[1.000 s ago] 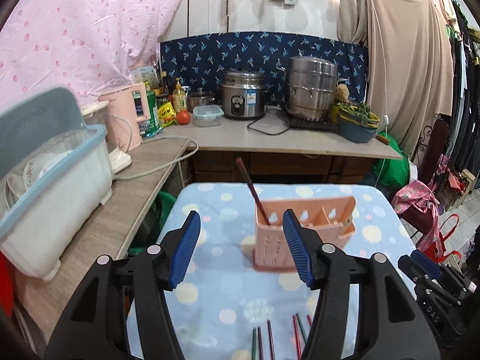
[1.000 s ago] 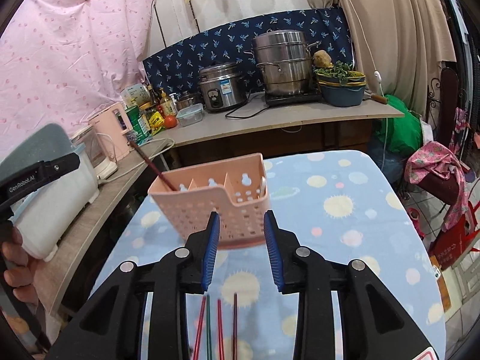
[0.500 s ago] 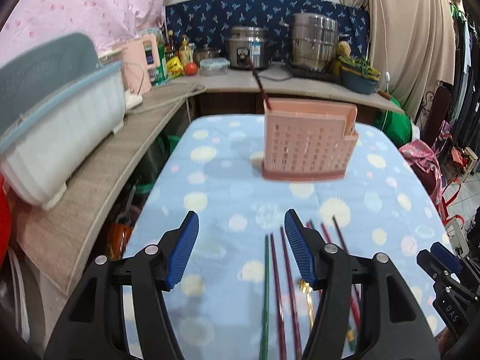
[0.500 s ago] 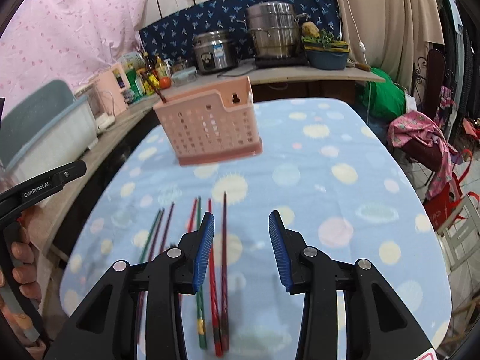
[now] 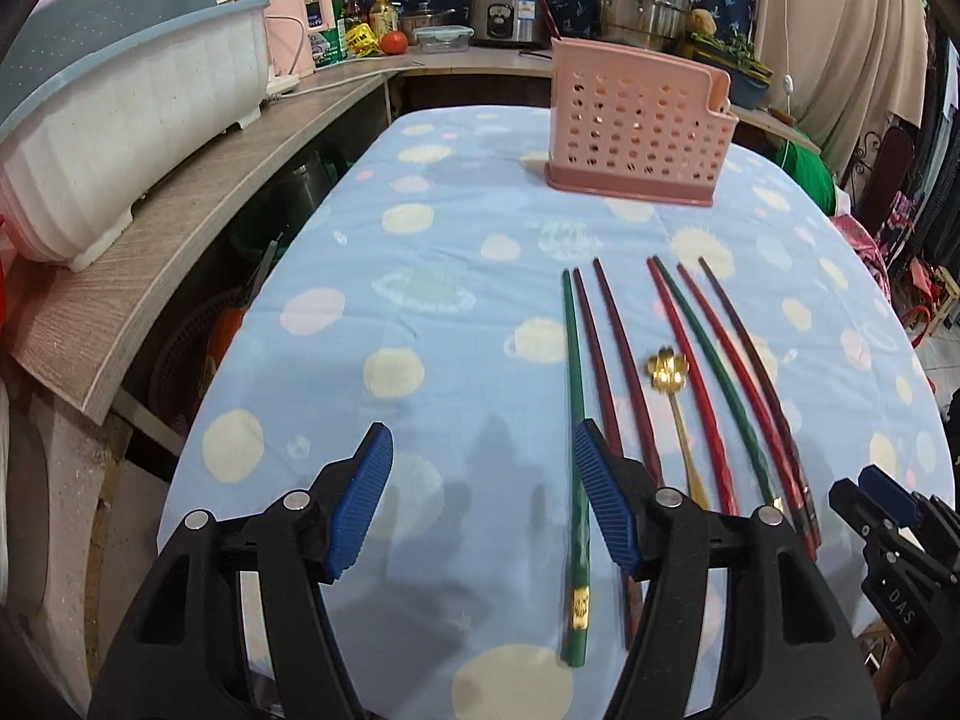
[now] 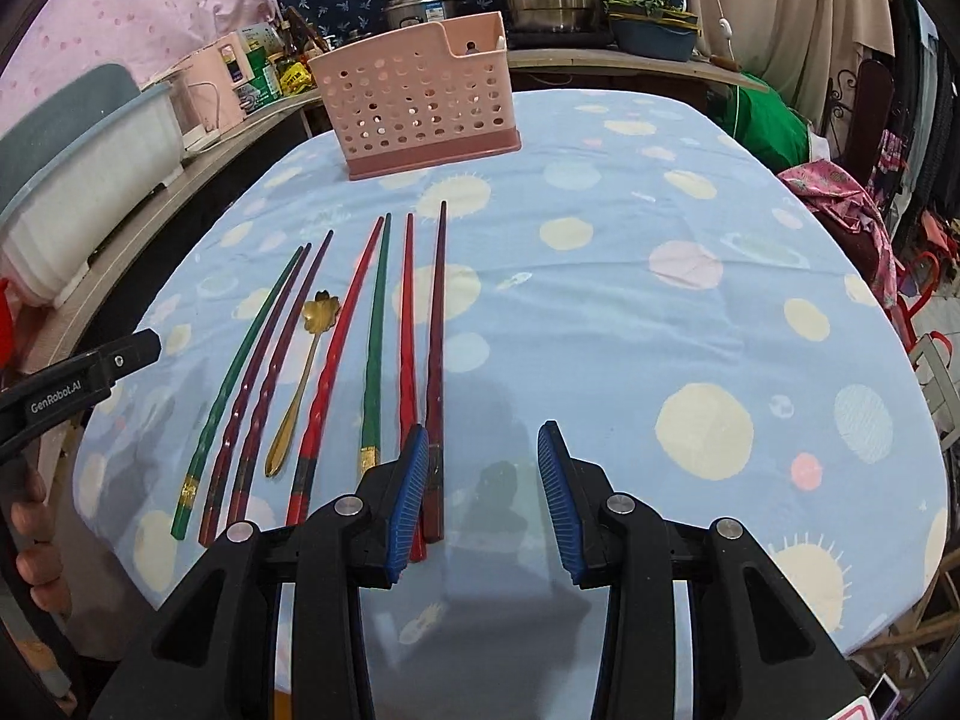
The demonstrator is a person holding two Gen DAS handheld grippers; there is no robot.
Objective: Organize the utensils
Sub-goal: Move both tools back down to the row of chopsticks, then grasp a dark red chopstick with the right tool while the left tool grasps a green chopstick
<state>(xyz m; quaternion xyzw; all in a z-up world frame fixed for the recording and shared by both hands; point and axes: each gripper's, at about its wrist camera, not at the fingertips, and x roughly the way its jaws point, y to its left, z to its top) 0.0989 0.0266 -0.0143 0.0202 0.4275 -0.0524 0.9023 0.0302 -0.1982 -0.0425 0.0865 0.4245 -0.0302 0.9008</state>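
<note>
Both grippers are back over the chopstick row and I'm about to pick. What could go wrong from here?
1. The chopsticks lie close together; the right gripper hovers open beside the dark red chopstick, so closing may catch its red neighbour too.
2. The left gripper hovers open with one finger over the green chopstick; a descent could push it askew.
3. The gold spoon lies between sticks and could get dragged.
</note>
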